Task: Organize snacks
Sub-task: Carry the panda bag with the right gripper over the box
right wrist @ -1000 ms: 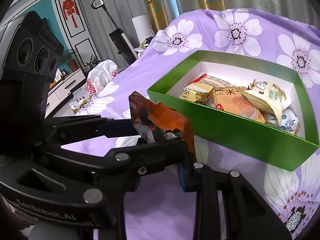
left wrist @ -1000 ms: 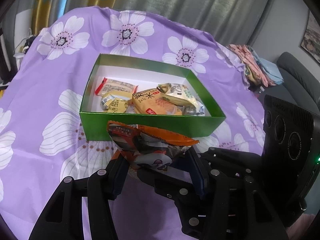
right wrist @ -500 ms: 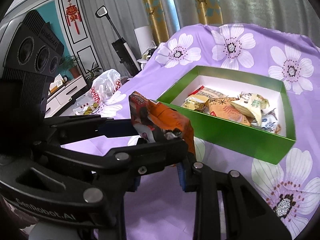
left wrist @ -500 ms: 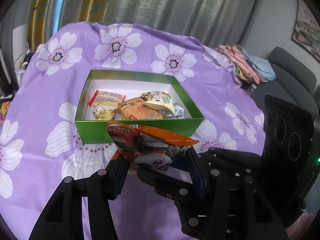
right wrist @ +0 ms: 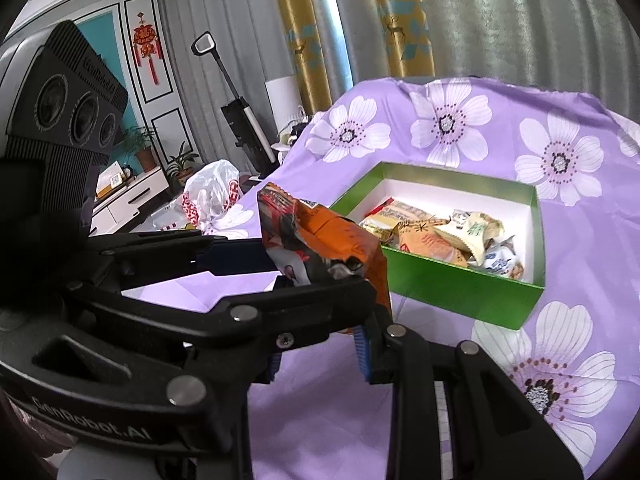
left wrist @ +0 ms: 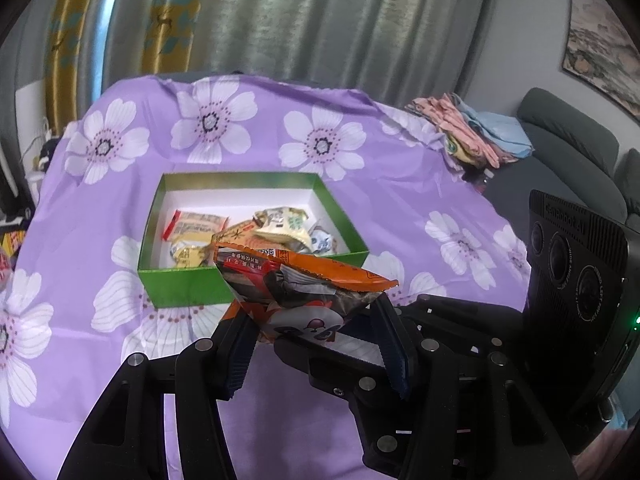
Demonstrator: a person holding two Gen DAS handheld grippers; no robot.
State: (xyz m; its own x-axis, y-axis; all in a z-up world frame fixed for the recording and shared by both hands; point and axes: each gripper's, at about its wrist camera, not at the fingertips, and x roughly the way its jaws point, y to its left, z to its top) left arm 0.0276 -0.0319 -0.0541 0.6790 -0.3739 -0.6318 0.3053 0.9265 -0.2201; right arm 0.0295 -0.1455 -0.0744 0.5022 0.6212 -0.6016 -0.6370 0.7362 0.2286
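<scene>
An orange snack bag [left wrist: 296,280] is held in the air between both grippers, in front of a green box [left wrist: 180,284]. My left gripper [left wrist: 316,320] is shut on the bag's lower part. My right gripper [right wrist: 328,312] is shut on the same bag [right wrist: 320,236], and the left gripper's fingers [right wrist: 236,258] cross in from the left. The green box [right wrist: 460,288] sits on the purple flowered cloth and holds several wrapped snacks [right wrist: 440,236], also seen in the left wrist view [left wrist: 248,232].
The purple flowered cloth [left wrist: 100,208] covers the table. Folded clothes [left wrist: 472,132] lie at its far right edge, next to a grey sofa [left wrist: 568,136]. A white plastic bag [right wrist: 212,196] lies at the table's left edge. Curtains hang behind.
Both grippers have lifted and pulled back with the bag. The green box now looks smaller and farther away in both views.
</scene>
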